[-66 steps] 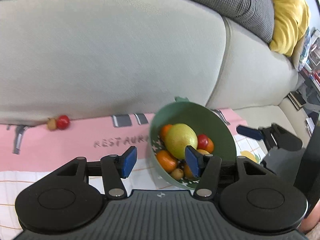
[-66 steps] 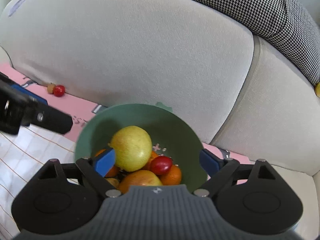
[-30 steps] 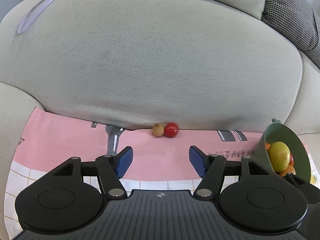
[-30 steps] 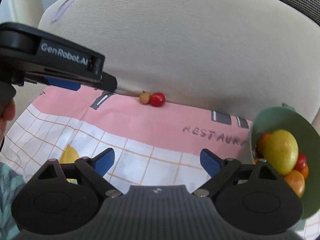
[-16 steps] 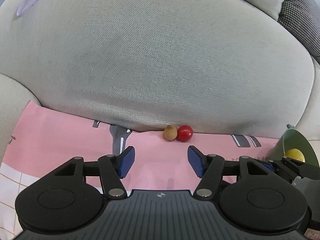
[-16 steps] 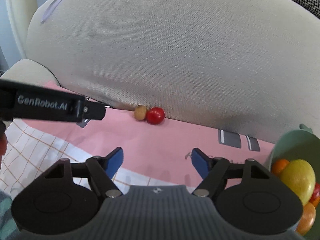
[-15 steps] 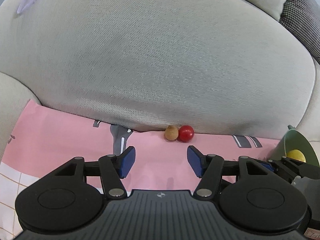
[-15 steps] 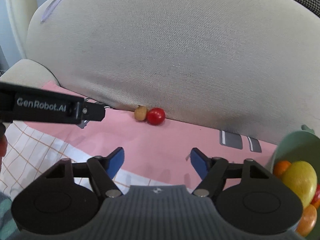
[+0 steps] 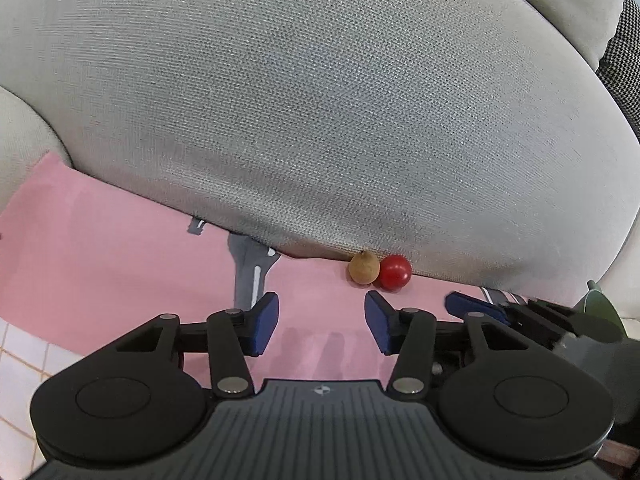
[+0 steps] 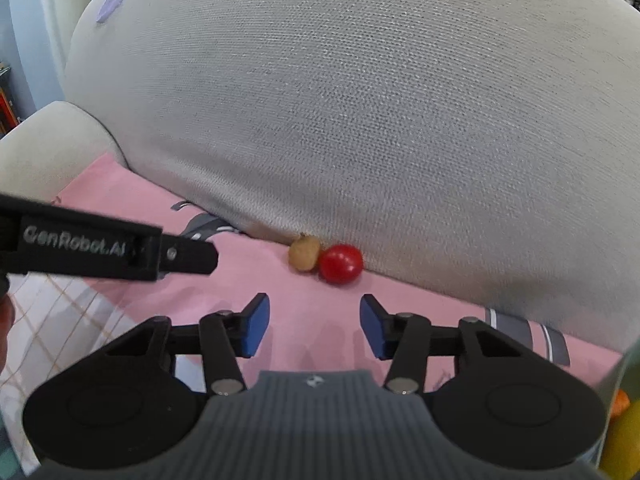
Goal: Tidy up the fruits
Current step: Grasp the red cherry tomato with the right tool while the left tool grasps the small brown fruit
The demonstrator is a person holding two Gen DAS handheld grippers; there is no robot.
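Observation:
A small brown fruit (image 9: 363, 267) and a small red fruit (image 9: 395, 272) lie side by side, touching, on the pink cloth (image 9: 120, 248) against the sofa back cushion. They also show in the right wrist view, brown (image 10: 305, 255) and red (image 10: 341, 263). My left gripper (image 9: 322, 324) is open and empty, a short way in front of them and slightly left. My right gripper (image 10: 314, 326) is open and empty, just in front of the pair. The green bowl (image 9: 600, 308) shows only as a rim at the far right, with its fruits (image 10: 624, 440) at the right edge.
The grey sofa back cushion (image 9: 320, 120) rises right behind the fruits. The left gripper's body (image 10: 100, 246) crosses the left of the right wrist view; the right gripper's fingers (image 9: 472, 304) show right of the left gripper. A sofa armrest (image 10: 48, 148) stands at left.
Both grippers have moved forward toward the brown and red fruits, which now look larger. The green bowl has slid almost out of both views to the right. Both stay open.

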